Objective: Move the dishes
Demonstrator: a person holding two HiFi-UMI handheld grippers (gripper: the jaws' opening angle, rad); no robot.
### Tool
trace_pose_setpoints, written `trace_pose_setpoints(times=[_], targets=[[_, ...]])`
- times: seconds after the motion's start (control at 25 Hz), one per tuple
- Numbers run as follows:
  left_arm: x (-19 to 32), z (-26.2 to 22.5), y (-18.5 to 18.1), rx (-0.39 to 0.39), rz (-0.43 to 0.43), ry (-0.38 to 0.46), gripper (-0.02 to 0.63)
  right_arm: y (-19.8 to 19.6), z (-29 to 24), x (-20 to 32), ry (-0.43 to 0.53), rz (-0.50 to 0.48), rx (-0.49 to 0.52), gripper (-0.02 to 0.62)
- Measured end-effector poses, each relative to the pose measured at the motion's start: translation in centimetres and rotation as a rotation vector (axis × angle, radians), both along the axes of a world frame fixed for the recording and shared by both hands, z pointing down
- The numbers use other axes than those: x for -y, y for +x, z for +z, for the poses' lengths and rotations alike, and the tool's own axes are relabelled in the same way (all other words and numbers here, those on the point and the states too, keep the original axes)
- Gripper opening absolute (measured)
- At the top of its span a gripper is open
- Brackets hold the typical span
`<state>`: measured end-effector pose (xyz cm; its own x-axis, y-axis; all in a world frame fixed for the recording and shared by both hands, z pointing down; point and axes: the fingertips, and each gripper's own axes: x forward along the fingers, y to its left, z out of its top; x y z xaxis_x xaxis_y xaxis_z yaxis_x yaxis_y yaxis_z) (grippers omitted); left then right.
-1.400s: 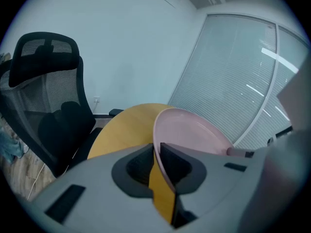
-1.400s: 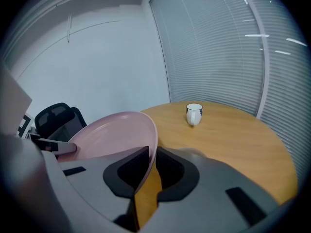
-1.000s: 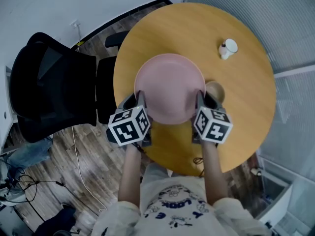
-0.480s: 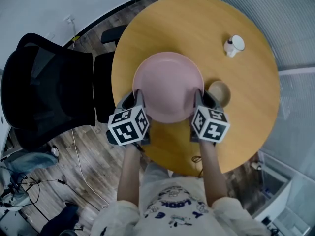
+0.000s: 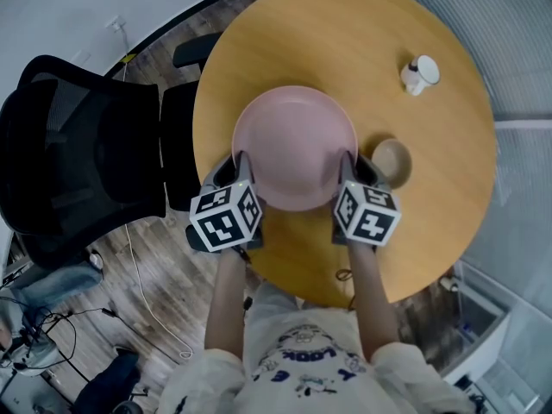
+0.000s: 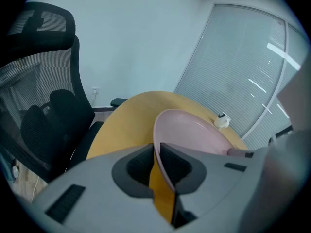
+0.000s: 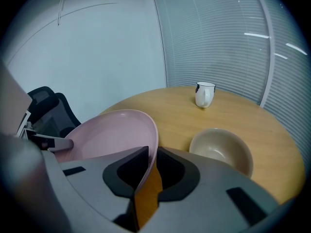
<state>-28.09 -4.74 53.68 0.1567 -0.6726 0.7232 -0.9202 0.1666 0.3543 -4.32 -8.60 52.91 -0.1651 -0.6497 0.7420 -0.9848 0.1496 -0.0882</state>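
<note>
Over the round wooden table (image 5: pixel 345 41) you hold the pink plate (image 5: pixel 295 145) by opposite rims, your left gripper (image 5: pixel 243 164) and right gripper (image 5: pixel 347 164) each pinching its edge, likely so it rides level and clears the beige bowl (image 5: pixel 391 162) just beside it.

The plate (image 5: pixel 295 145) is smooth, matt pink (ceramic or plastic, it cannot be told which). The table (image 5: pixel 345 33) is smooth light wood with a soft sheen. The bowl (image 5: pixel 391 163) is smooth beige, the mug (image 5: pixel 423 74) glossy white. The chair (image 5: pixel 69 145) has a black mesh back; the floor (image 5: pixel 164 283) is dark wood planks.
</note>
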Motion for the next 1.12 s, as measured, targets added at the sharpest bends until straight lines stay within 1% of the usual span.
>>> trace_pose_setpoints(times=[0.6,0.88,1.12], targets=[[0.0,1.9,-0.3,0.007,0.009,-0.029,0.040,-0.2,2.3,-0.1,-0.030,-0.007,-0.024,0.052],[0.3,2.4,-0.4,0.016,0.030,-0.036,0.040,-0.3,3.1,0.2,-0.033,-0.007,-0.025,0.055],[0.6,2.7,-0.5,0.027,0.030,-0.039,0.040,-0.4,3.2,0.6,-0.029,-0.004,-0.026,0.055]])
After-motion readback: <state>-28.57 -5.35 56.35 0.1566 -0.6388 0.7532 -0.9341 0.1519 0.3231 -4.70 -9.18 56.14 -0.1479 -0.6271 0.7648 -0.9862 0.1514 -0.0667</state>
